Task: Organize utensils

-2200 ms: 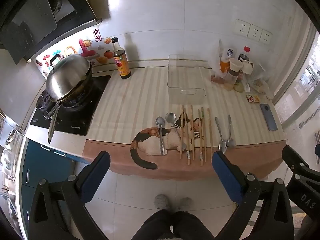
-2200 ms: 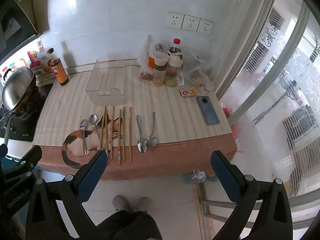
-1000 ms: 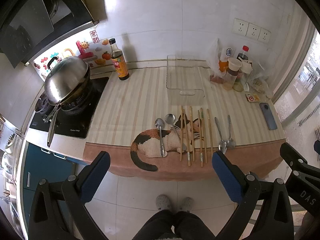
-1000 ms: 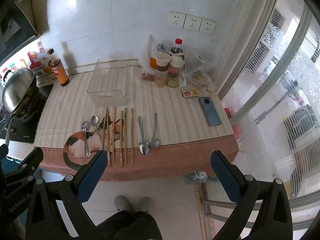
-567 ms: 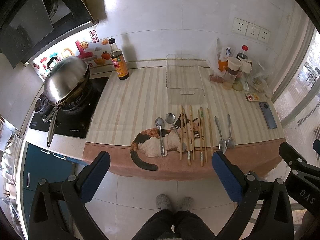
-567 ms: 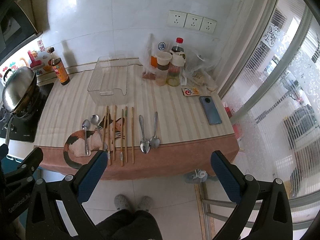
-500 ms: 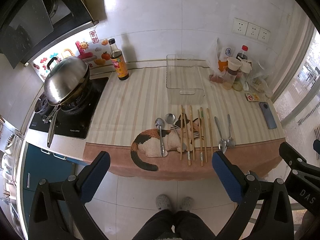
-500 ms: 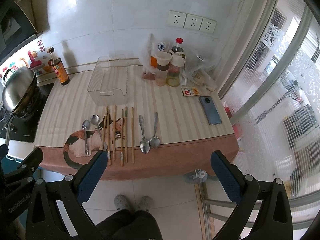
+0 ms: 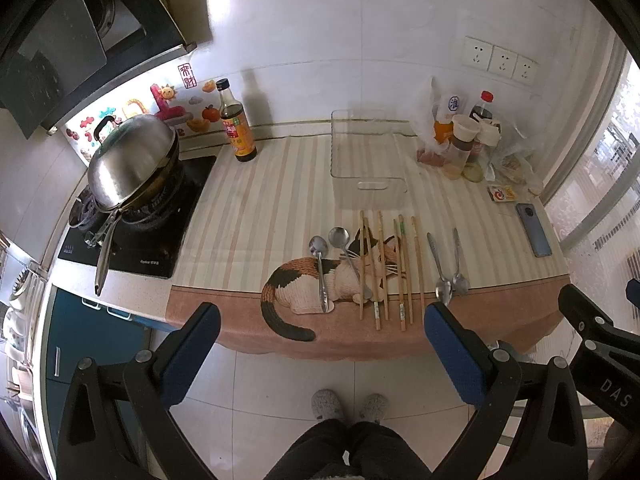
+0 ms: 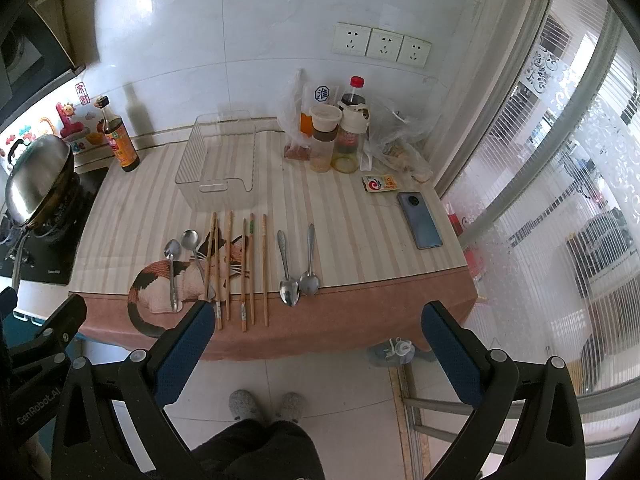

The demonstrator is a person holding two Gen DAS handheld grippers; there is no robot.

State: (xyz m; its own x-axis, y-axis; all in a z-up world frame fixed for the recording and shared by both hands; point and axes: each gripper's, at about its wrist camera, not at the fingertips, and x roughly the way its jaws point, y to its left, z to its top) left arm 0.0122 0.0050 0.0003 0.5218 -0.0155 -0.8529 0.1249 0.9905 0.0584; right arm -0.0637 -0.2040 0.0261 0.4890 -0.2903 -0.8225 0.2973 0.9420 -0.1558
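Nothing has shifted since the earlier frames: spoons point(image 9: 322, 270), chopsticks point(image 9: 390, 264) and two more spoons point(image 9: 448, 266) still lie along the desk point(image 9: 260, 200) front, below the clear bin point(image 9: 366, 160). Both grippers, left gripper point(image 9: 320, 354) and right gripper point(image 10: 314, 354), stay spread, empty. Only the left view shows the whole wok point(image 9: 134, 160); only the right, the window point(image 10: 560, 152).

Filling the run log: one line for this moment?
left claw open | right claw open | chopsticks, spoons on counter | clear bin empty
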